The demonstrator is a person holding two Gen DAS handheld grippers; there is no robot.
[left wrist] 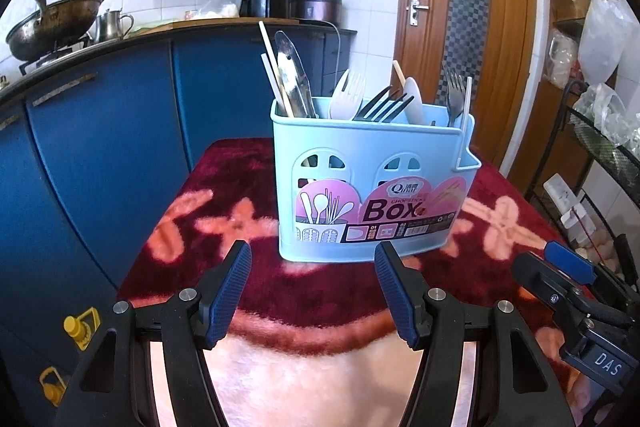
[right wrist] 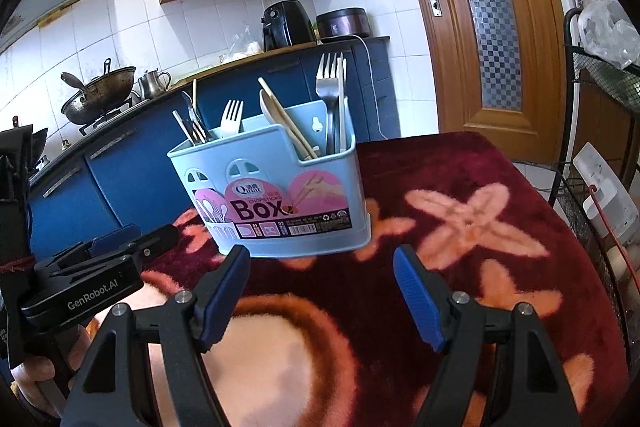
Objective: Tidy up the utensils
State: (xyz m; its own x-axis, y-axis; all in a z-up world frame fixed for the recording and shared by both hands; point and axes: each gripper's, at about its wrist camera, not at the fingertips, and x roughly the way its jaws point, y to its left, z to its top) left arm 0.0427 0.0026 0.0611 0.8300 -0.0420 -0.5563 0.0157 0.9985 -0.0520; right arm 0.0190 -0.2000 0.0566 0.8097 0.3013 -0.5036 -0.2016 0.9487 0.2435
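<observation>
One pale blue plastic utensil caddy (left wrist: 372, 187) is standing upright on the dark red floral plush cloth (right wrist: 460, 227), its pink label reading "CHOPSTICKS BOX". We are seeing a white plastic fork (left wrist: 348, 95), black forks (left wrist: 384, 105), a steel fork (right wrist: 329, 95) and wooden chopsticks (right wrist: 286, 119) sticking out of it. We are holding the left gripper (left wrist: 314, 291) and the right gripper (right wrist: 320, 291) spread wide, gripping nothing, just short of it. One housing is reading "GenRobot.AI", another "DAS".
</observation>
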